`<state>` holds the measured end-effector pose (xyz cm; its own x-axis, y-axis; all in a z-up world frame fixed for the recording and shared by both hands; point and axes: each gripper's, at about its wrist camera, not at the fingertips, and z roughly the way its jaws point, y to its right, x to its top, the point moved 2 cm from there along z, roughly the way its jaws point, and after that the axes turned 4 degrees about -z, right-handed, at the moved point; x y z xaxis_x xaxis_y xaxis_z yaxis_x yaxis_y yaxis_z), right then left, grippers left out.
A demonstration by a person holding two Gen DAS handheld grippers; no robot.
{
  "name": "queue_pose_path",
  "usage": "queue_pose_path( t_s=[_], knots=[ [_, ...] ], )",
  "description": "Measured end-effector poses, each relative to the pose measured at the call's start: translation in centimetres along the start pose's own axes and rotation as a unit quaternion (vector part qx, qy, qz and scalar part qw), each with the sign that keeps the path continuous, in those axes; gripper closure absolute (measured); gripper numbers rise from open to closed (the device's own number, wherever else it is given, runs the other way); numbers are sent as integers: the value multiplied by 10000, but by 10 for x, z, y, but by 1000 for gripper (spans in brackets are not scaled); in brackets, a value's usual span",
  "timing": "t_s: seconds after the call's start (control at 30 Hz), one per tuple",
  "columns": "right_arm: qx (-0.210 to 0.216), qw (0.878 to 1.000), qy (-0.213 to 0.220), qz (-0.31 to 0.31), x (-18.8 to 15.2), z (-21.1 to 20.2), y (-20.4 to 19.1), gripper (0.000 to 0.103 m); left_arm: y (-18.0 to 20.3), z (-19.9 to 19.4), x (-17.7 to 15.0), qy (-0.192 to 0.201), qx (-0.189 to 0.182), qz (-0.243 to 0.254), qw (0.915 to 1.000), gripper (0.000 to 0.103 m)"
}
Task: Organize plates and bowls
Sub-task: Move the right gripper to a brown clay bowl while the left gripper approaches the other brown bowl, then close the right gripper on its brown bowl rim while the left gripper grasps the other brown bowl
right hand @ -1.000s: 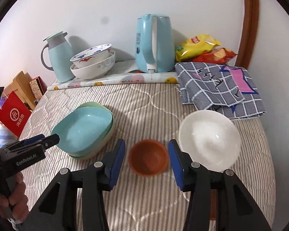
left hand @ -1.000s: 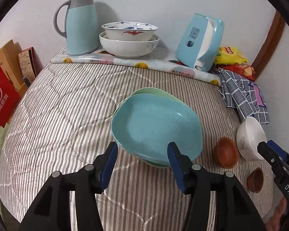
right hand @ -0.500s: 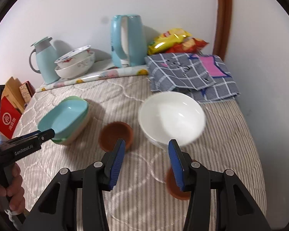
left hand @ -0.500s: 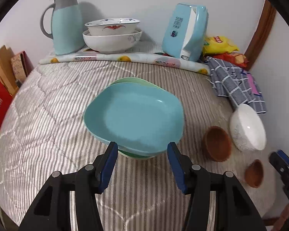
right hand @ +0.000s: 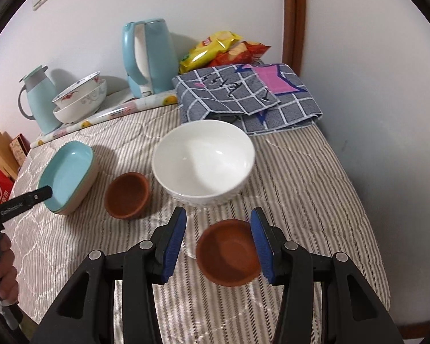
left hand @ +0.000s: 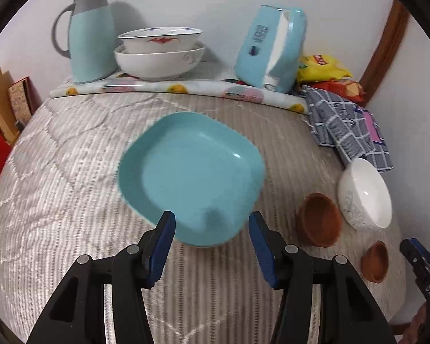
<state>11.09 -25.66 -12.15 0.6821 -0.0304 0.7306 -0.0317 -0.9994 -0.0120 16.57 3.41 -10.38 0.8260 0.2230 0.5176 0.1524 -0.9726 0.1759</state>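
A table covered with a grey-and-white striped quilted cloth (right hand: 301, 172) stands against a plain white wall. Taking the large white bowl (right hand: 203, 163) in the middle of the table as the landmark: nearest the viewer, in front of that bowl, the right gripper (right hand: 218, 242) has its blue-padded jaws spread wide, holding nothing, with a small brown bowl (right hand: 229, 253) lying between them close to the right-hand pad. Just left of the white bowl sits a second, slightly bigger brown bowl (right hand: 126, 199), apart from it. Farther left is a stack of squarish plates, a turquoise plate (left hand: 192, 177) on top of paler ones. The left gripper (left hand: 212, 238) hangs over the near edge of that stack with its jaws wide open and empty; whether the pads touch the plate cannot be told. Behind the white bowl, to its right, lies a folded grey checked cloth (right hand: 243, 97) with crisp packets (right hand: 220, 47) beyond it. Behind and left of the white bowl, along the wall, stand a pale blue electric kettle (right hand: 149, 57), two stacked white patterned bowls (right hand: 81, 100), and a pale blue thermos jug (right hand: 40, 100).
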Motion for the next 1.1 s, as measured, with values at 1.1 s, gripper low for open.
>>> queue_pose_path(
  t_s=[1.1],
  knots=[
    [381, 9963, -688, 346, -42, 62, 47, 53, 94, 63, -28, -453, -277, 342, 9980, 52]
  ],
)
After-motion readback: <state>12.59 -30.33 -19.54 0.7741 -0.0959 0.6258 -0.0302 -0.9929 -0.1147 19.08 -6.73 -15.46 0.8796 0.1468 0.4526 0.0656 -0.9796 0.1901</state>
